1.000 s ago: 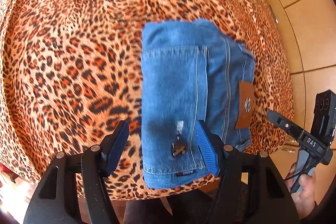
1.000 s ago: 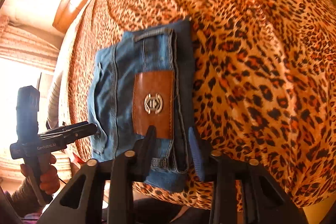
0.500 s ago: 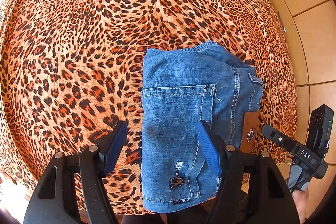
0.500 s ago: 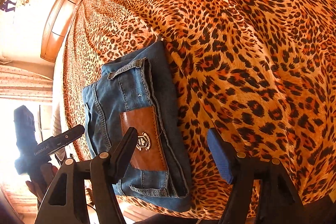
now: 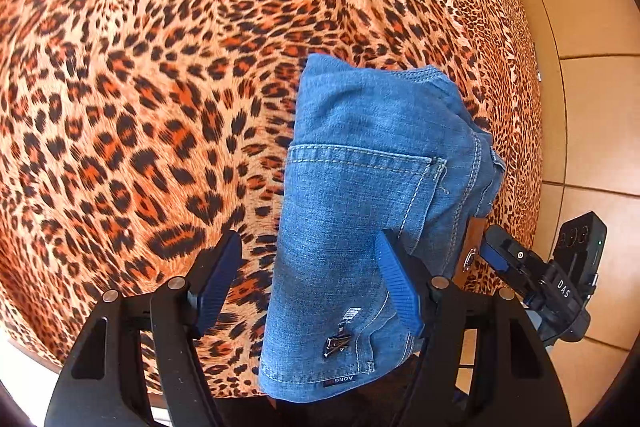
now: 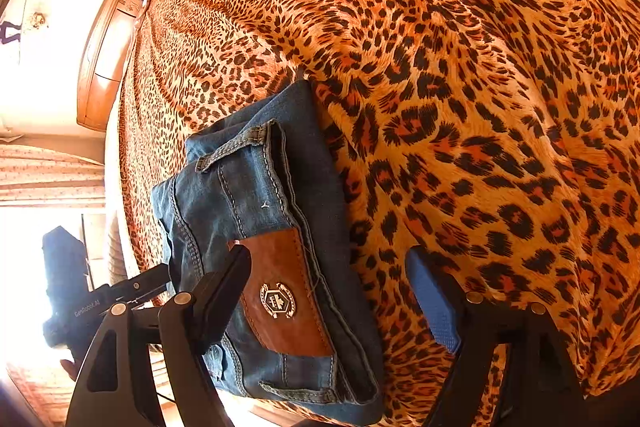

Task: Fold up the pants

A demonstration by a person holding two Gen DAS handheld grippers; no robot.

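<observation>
The folded pants [image 5: 360, 227] lie at the near edge of the bed [image 5: 160, 67] and could slide off if a finger catches the denim. Both left tongs [image 5: 310, 283] and right tongs [image 6: 332, 291] point steeply down, jaws opening, holding nothing.
</observation>
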